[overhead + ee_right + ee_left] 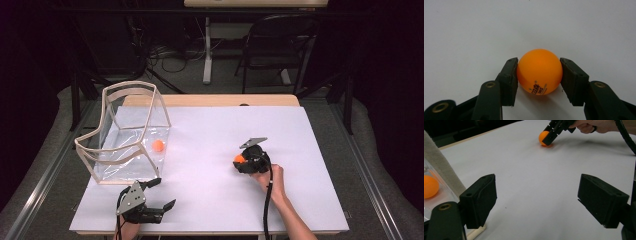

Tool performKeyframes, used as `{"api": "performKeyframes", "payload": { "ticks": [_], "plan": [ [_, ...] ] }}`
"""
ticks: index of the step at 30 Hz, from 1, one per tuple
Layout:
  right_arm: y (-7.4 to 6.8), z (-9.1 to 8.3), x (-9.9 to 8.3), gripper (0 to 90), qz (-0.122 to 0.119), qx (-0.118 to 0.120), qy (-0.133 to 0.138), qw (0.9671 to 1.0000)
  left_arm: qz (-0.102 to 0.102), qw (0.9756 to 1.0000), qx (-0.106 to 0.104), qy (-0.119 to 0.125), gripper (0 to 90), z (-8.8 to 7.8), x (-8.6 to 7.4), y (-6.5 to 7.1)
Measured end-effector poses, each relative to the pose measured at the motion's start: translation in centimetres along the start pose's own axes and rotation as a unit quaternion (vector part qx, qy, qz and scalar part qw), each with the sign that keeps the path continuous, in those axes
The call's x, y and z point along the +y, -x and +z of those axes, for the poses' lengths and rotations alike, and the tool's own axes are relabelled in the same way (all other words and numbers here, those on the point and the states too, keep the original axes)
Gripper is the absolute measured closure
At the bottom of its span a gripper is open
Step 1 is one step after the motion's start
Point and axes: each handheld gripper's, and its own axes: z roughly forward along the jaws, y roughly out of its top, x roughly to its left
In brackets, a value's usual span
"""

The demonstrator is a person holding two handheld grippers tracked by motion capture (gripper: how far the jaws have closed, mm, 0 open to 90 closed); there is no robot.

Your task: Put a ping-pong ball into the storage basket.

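An orange ping-pong ball (539, 72) rests on the white table sheet (215, 125), and my right gripper (539, 78) is shut on it, one pad pressing each side. From above, that ball (239, 158) sits right of centre at the tip of the right gripper (243, 161). In the left gripper view the ball (543, 137) and right gripper (549, 138) appear far off. My left gripper (165, 192) lies near the front left edge, jaws open with nothing between them (537, 195). A second orange ball (158, 145) lies inside the clear box (131, 85).
The clear box with a wooden rim stands at the table's left, just beyond the left gripper; its wall (439, 195) and the ball inside (429, 186) are close by the left jaw. A dark chair (280, 40) and a table leg stand beyond the far edge.
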Motion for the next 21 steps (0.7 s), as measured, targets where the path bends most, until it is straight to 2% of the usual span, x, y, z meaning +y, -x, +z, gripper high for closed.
{"api": "performKeyframes", "payload": {
  "ticks": [15, 21],
  "plan": [
    [-0.3, -1.4, 0.5, 50.8, 0.000, 0.009, 0.021, 0.9997, -0.001, 1.0000, 0.000, 0.001, 15.7, 0.0, 0.0, 0.0],
    [-0.5, -1.7, 0.7, 50.8, -0.004, 0.011, 0.021, 0.9997, -0.002, 1.0000, 0.000, 0.001, 15.7, 0.0, 0.0, 0.0]
  ]
}}
